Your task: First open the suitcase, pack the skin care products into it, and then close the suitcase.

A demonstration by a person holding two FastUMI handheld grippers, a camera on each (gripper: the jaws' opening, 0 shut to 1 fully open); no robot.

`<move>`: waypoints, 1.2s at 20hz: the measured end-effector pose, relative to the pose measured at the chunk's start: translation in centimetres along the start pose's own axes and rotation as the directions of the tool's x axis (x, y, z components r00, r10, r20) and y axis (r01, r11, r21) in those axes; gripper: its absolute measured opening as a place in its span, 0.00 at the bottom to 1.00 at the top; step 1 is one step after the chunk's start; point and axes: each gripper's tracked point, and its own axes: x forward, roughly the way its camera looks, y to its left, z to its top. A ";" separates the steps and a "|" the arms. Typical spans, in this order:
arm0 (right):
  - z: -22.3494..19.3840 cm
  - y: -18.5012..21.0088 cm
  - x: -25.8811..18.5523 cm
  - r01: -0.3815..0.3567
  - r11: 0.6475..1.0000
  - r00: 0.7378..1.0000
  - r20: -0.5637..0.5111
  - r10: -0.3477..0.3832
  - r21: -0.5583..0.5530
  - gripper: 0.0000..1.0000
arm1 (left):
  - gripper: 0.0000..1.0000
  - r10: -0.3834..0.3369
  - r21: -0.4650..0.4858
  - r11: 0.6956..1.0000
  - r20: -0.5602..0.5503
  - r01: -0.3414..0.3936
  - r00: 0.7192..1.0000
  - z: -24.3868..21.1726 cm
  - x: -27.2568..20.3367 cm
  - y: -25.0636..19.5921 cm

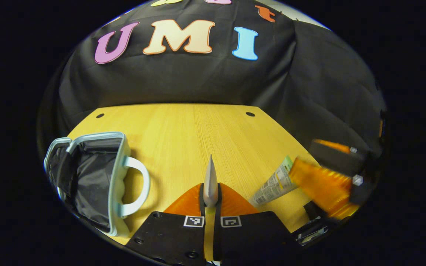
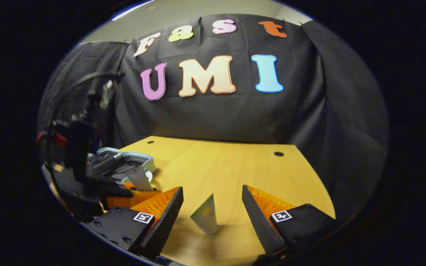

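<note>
The small pale blue suitcase [image 1: 118,173] lies open at the table's left, its dark lining showing; it also appears in the right gripper view [image 2: 139,159]. My left gripper [image 1: 210,188] is shut on a silvery tube [image 1: 210,177] whose flat crimped end points forward, to the right of the suitcase handle. A pale green and white tube [image 2: 205,216] lies on the table between the fingers of my open right gripper [image 2: 211,189]. From the left gripper view that tube [image 1: 272,184] lies at the right, with the right gripper [image 1: 324,184] blurred around its far end.
The yellow wooden table [image 1: 194,129] has two small dark holes near its back edge. Black cloth walls close in behind and on the right. A hand's device and cable [image 2: 80,136] rise at the left of the right gripper view.
</note>
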 end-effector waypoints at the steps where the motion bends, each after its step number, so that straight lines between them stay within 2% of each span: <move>1: -1.2 0.1 0.6 -0.001 1.000 1.000 -0.025 0.000 -0.011 0.99 | 0.02 0.007 0.003 1.000 0.009 -0.007 1.000 0.5 -0.6 0.2; 7: -6.3 0.7 2.6 -0.023 0.998 0.992 -0.126 0.015 -0.064 0.99 | 0.02 0.049 0.007 0.999 0.017 -0.049 0.999 1.6 -3.0 1.7; 11: -8.5 0.3 3.3 -0.021 0.997 0.987 -0.162 0.008 -0.076 0.92 | 0.01 0.075 0.006 0.997 0.006 -0.075 0.997 1.0 -4.0 2.4; 16: -9.3 0.2 4.0 -0.021 0.995 0.984 -0.179 0.003 -0.102 0.52 | 0.02 0.104 -0.004 0.995 -0.012 -0.104 0.994 0.2 -4.5 3.4; 18: -9.5 1.3 4.2 -0.080 0.995 0.976 -0.209 0.065 -0.065 0.33 | 0.01 0.114 -0.011 0.993 -0.019 -0.114 0.993 0.3 -4.8 3.4; 19: -9.6 1.6 4.2 -0.096 0.994 0.971 -0.225 0.080 -0.061 0.29 | 0.02 0.120 -0.016 0.993 -0.025 -0.121 0.992 0.3 -4.9 3.6; 20: -9.5 1.7 4.2 -0.106 0.991 0.968 -0.236 0.084 -0.081 0.21 | 0.01 0.126 -0.017 0.992 -0.030 -0.126 0.992 0.3 -5.1 3.8; 22: -9.6 2.2 4.4 -0.130 0.986 0.963 -0.250 0.100 -0.107 0.17 | 0.02 0.136 -0.019 0.990 -0.036 -0.137 0.990 0.2 -5.3 4.4; 24: -9.6 2.8 4.3 -0.148 0.986 0.957 -0.261 0.124 -0.075 0.17 | 0.01 0.144 -0.024 0.989 -0.040 -0.145 0.989 0.2 -5.5 5.0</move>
